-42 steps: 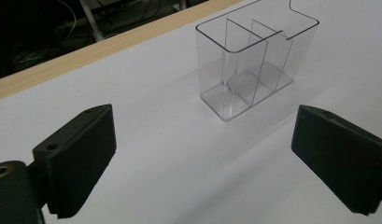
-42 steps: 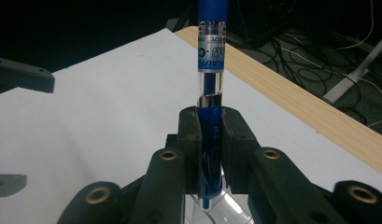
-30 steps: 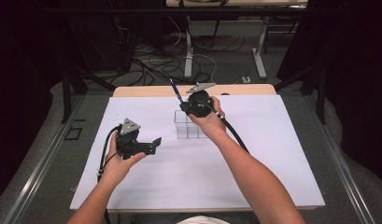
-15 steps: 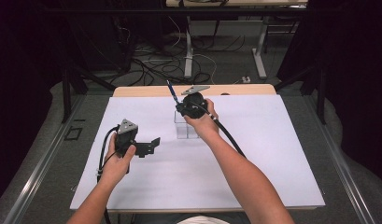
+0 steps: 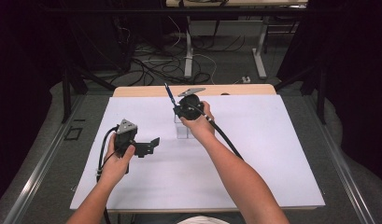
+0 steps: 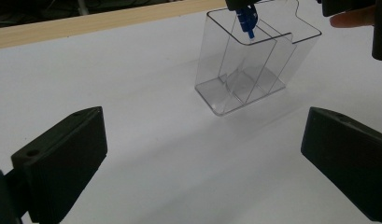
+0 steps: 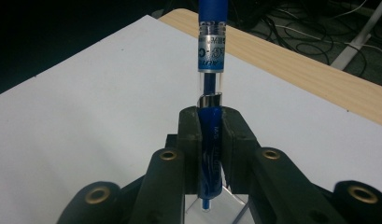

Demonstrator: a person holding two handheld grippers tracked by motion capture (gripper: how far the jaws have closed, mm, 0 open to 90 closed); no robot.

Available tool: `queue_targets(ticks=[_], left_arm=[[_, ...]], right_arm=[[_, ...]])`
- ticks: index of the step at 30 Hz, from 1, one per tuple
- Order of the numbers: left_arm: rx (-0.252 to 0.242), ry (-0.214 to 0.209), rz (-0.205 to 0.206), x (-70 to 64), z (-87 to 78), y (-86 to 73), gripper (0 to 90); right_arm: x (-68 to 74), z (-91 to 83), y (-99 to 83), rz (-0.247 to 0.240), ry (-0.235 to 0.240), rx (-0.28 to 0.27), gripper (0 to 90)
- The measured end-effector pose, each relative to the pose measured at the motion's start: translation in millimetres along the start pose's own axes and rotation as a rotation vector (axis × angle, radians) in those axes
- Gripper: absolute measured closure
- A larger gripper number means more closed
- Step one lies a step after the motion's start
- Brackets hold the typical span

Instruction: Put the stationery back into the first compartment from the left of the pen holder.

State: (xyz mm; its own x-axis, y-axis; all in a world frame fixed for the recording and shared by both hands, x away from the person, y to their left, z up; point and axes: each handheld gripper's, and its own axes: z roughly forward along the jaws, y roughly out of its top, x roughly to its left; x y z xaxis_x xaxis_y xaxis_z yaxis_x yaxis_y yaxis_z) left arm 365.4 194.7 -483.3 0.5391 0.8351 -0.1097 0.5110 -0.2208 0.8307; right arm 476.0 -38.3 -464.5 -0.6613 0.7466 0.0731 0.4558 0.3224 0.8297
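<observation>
Holding: right gripper (image 7: 211,140), jaws clamped on blue pen (image 7: 210,65), pen tip at the rim of clear plastic divided holder (image 6: 247,79) on white table sheet (image 5: 272,140). Left gripper (image 5: 149,146): jaws spread wide, nothing between them, well apart from holder.

Black fingers (image 7: 198,140), brass screws, black cables.
</observation>
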Motion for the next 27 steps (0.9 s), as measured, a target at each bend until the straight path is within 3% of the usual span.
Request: queue_targets(ticks=[11,14,15,17,20,24,27], left_arm=[[-0.001,0.003,-0.001,2.1,-0.8,-0.2,0.8],[0.004,0.003,-0.001,2.5,-1.8,-0.1,0.8],[0.002,0.005,-0.004,2.4,-2.1,-0.1,0.8],[-0.005,0.005,-0.006,3.0,-2.7,0.0,0.7],[-0.008,0.009,-0.007,4.9,-4.0,0.4,0.8],[-0.013,0.006,-0.022,6.3,-5.8,0.5,0.7],[-0.014,0.003,-0.026,8.0,-7.6,1.1,0.7]], right_arm=[[0.6,1.8,-4.8,0.022,-0.015,0.05,78.6],[0.5,-3.0,-5.6,0.033,-0.005,0.031,66.5],[0.5,-3.0,-5.6,0.033,-0.005,0.031,66.5],[0.9,-9.3,-5.3,0.01,-0.011,0.016,60.3],[-0.4,-27.1,-6.4,0.005,-0.007,-0.002,47.8],[-1.7,-44.1,-10.6,-0.005,-0.02,-0.025,41.9],[-4.7,-61.2,-18.6,0.023,-0.005,-0.025,33.2]])
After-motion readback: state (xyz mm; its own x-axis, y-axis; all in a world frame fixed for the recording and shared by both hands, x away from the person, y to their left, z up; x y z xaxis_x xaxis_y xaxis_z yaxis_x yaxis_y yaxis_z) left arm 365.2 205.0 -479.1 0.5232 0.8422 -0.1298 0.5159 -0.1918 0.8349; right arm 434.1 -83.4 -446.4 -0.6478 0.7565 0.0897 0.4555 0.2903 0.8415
